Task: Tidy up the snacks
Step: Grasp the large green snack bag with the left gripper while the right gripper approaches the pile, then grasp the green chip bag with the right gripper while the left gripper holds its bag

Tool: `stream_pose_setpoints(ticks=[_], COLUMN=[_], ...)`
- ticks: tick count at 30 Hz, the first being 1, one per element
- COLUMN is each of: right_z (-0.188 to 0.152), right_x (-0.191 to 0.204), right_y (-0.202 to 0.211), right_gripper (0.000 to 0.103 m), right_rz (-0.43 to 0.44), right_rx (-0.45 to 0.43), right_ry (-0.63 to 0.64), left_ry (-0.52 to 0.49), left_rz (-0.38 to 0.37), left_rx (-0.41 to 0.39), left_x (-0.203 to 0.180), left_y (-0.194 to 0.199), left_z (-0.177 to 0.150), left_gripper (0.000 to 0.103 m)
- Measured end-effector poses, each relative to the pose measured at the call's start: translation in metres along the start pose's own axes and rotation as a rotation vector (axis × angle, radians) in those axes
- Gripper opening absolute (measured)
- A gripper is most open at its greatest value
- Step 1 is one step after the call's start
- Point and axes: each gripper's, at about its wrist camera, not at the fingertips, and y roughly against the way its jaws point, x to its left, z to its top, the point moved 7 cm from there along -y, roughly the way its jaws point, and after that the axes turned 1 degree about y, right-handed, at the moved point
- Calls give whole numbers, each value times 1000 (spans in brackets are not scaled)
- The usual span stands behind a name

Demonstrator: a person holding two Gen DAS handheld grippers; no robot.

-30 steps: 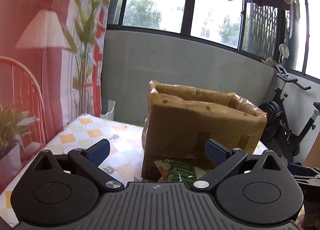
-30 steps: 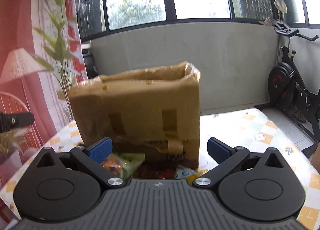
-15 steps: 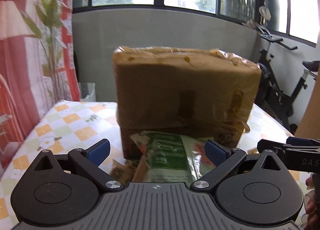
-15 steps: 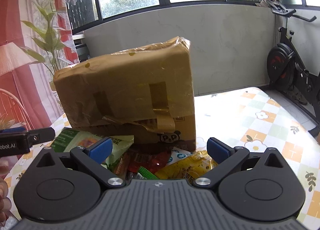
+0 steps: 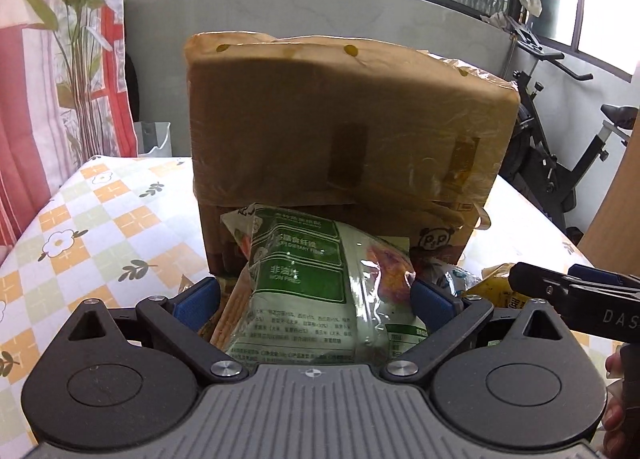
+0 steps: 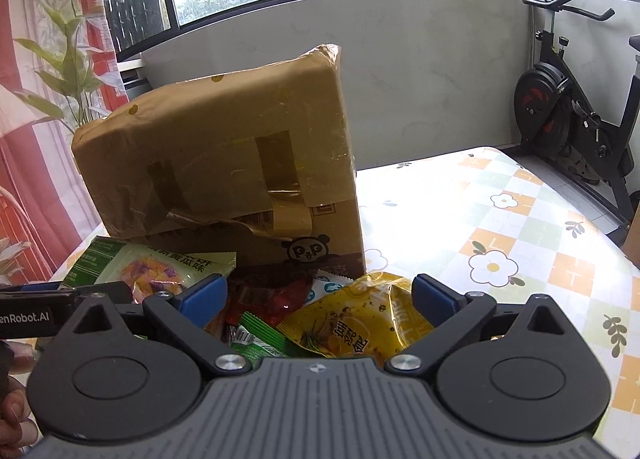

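Left tongs [image 5: 316,299], bottom centre of the left view: jaws spread wide, a green bag [image 5: 316,291] lying between the blue pads. The right pad looks to be touching the bag's edge; contact at the left pad cannot be made out, so no grip is judged yet. The bag's long axis runs away from the camera, along the fingers, its far end propped against the box [image 5: 348,131].

Right tongs [image 6: 316,299], bottom centre of the right view: jaws likewise apart, nothing held. A yellow bag [image 6: 356,323] is seen between the pads, nearer the right one, with a red packet [image 6: 268,295] and a green packet [image 6: 256,339] toward the left pad.

Mid frame: the snacks are heaped on the checked tablecloth [image 6: 520,227] at the foot of the taped box, which stands upright just behind them. Its opening is not visible from either view.

Coming move, as judged: the left tongs are nearer the green bag and already straddle its width, so a straight close across the short axis should serve. The glossy film may slip.

Far: window, exercise bike [image 6: 568,127] at the right edge.
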Motion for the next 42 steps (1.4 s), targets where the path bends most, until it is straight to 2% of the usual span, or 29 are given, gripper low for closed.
stream_pose_setpoints(ticks=[9,10,11,14,21,25,33,42], right_z=[-1,-1,-1,-2,-4,-11,-22,-37], right_x=[-2,-2,-2,-2,5,10,11,11], right_y=[1,1,2,3,8,11,21,12], right_gripper=[100,100,100,100,99,99,99,98], right_rz=[0,0,-1,-1,12,31,34,49], right_rx=[-6,-6,-5,-7,0,35,119,259], right_ry=[0,0,0,1,20,20,-19,-86], left_ry=[-19,-19,-25,-37,-28,-30,-8,21], left_rz=[7,8,13,19,51,63,88,92], left_rx=[52,48,40,18,-64,-99,-113,-148], left_x=[-5,-5,-4,-5,2,3,10,19], left_y=[-13,-12,-10,-3,24,39,53,59], left_z=[-10,-10,-9,-6,3,5,-3,-5], left_gripper=[101,99,91,82,81,81,81,81])
